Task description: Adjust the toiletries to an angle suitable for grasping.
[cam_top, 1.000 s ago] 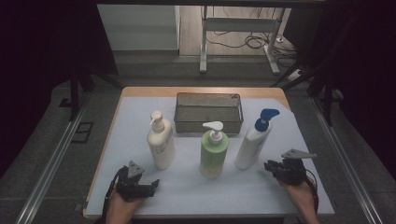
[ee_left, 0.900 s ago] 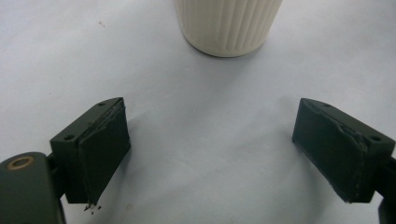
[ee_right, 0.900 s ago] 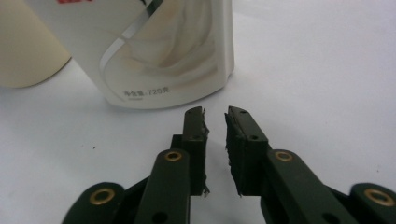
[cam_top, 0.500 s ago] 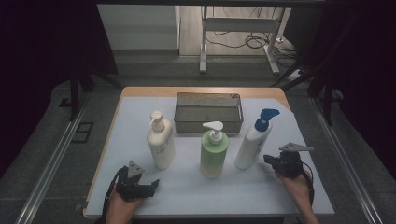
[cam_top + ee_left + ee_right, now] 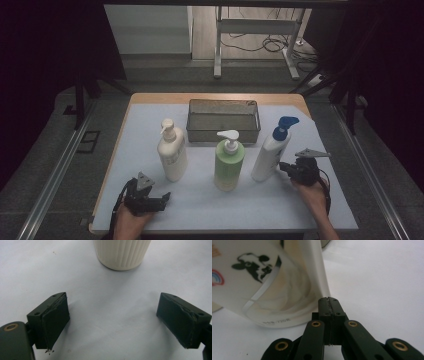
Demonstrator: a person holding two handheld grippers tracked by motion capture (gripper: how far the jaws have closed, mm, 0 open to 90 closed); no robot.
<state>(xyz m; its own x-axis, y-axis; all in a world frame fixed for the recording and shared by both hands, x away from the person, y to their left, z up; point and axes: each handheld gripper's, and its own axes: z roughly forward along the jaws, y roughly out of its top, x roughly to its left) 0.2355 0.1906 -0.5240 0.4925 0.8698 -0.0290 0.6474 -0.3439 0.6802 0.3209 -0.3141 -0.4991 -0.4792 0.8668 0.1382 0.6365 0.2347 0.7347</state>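
Observation:
Three pump bottles stand in a row on the pale mat: a cream one [image 5: 172, 155], a green one [image 5: 228, 165] and a white one with a blue pump [image 5: 267, 155]. My right gripper [image 5: 283, 168] is shut with nothing between its pads. In the right gripper view its tips [image 5: 329, 300] lie right at the lower side of the white bottle [image 5: 269, 282], which carries a cow print; I cannot tell if they touch. My left gripper [image 5: 150, 192] rests near the front edge, open and empty. In the left gripper view [image 5: 113, 325] it faces the ribbed base of the cream bottle [image 5: 122, 252].
A dark wire-mesh basket [image 5: 223, 136] sits behind the bottles at the middle back of the mat. The table's wooden edge [image 5: 215, 97] shows at the far side. Metal rails run along the floor on both sides, with table legs and cables beyond.
My right gripper has slid left, closer to the base of the white bottle. The left gripper and all three bottles have kept still.

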